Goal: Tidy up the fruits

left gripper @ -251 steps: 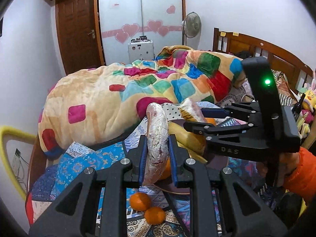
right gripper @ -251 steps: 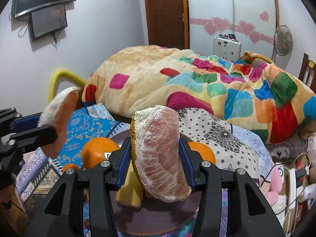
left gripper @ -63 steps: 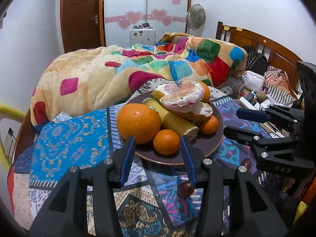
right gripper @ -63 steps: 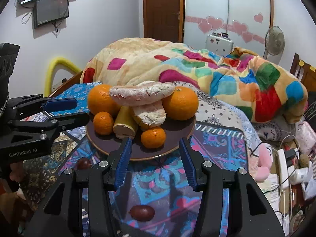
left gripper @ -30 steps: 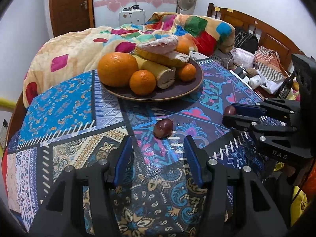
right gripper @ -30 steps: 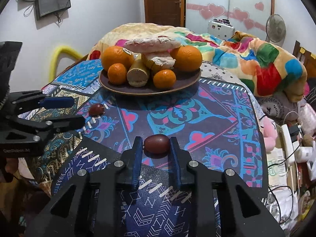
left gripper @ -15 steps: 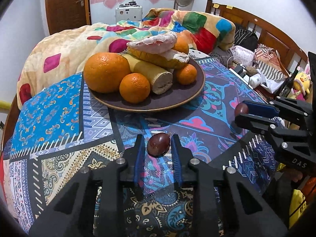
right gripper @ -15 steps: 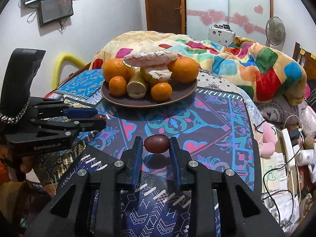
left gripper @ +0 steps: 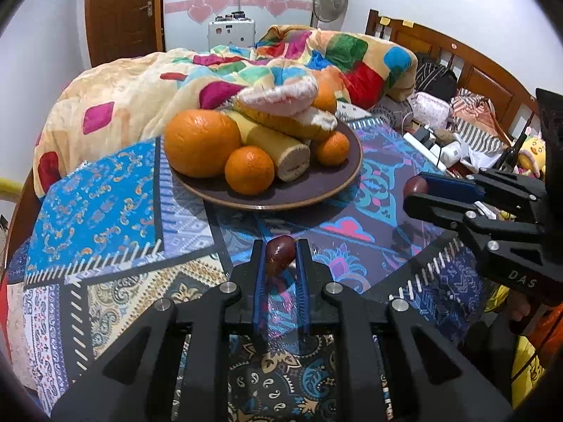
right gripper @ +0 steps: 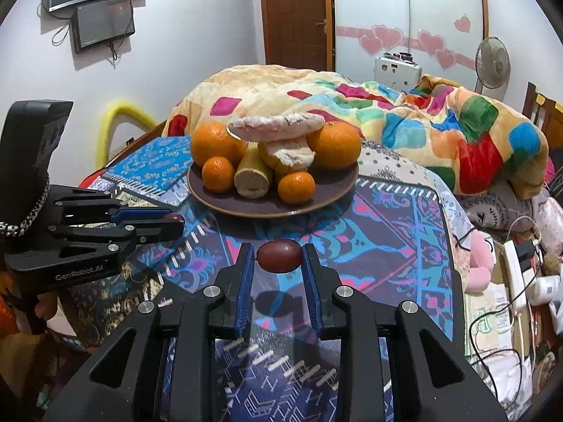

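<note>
Jaws of left gripper [left gripper: 279, 258] pinched on small dark red fruit [left gripper: 279, 253], raised just above counter [left gripper: 105, 211]. Jaws of right gripper [right gripper: 278, 258] likewise clamped on second dark fruit [right gripper: 279, 255], reflection visible below on glossy cloth. Brown plate [right gripper: 316, 197] beyond both, piled with oranges [right gripper: 217, 144], pomelo pieces [right gripper: 278, 125], banana. Fruits look light, smooth-skinned, possibly soft and slippery; hold across middle, gentle squeeze. Free spot: plate's near rim, beside small mandarin [right gripper: 296, 187].
</note>
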The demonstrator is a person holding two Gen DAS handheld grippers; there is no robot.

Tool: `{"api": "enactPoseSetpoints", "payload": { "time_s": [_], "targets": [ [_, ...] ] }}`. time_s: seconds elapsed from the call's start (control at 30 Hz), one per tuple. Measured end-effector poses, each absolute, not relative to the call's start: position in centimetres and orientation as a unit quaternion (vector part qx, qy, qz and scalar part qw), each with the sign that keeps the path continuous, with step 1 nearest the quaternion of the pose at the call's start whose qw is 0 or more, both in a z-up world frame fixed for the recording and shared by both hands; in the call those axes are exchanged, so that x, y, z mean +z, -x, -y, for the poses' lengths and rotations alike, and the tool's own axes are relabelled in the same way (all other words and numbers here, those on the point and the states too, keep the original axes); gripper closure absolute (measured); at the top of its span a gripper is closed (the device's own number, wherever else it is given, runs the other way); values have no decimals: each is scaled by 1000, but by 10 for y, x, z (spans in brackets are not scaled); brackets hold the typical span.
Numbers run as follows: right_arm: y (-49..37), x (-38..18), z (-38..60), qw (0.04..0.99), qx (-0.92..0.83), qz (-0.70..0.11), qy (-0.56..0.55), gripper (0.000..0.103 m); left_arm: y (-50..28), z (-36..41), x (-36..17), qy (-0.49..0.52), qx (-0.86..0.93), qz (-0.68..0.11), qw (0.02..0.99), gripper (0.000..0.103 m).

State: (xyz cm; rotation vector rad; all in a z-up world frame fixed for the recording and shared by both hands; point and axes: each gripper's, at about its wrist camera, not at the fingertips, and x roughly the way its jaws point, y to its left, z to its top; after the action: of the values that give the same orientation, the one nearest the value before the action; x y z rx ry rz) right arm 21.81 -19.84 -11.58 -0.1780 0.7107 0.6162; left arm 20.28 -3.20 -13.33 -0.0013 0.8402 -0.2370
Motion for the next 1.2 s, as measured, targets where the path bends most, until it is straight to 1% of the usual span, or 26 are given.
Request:
{"api": "enactPoseSetpoints", "payload": {
  "time_s": [0.33, 0.6, 0.87, 0.97, 1.03, 1.2],
  "targets": [
    [-245, -113, 182, 887, 305, -332, 100, 77, -219, 35, -104, 2, -126, -366, 922, 87],
    [-263, -125, 170, 876, 315, -349, 109, 77, -238, 46, -114, -17, -125, -370, 920, 87],
    [-265, -127, 165, 873, 318, -350, 118, 77, -242, 49, -121, -21, -127, -371, 919, 86],
    [-265, -128, 164, 873, 317, -352, 120, 73, -242, 49, -123, -19, -128, -374, 918, 80],
    [-264, -127, 166, 874, 315, -350, 117, 65, -241, 49, -124, -20, -132, -377, 917, 78],
    [-263, -122, 171, 881, 310, -341, 108, 65, -239, 46, -121, -17, -123, -370, 921, 78]
  ]
}}
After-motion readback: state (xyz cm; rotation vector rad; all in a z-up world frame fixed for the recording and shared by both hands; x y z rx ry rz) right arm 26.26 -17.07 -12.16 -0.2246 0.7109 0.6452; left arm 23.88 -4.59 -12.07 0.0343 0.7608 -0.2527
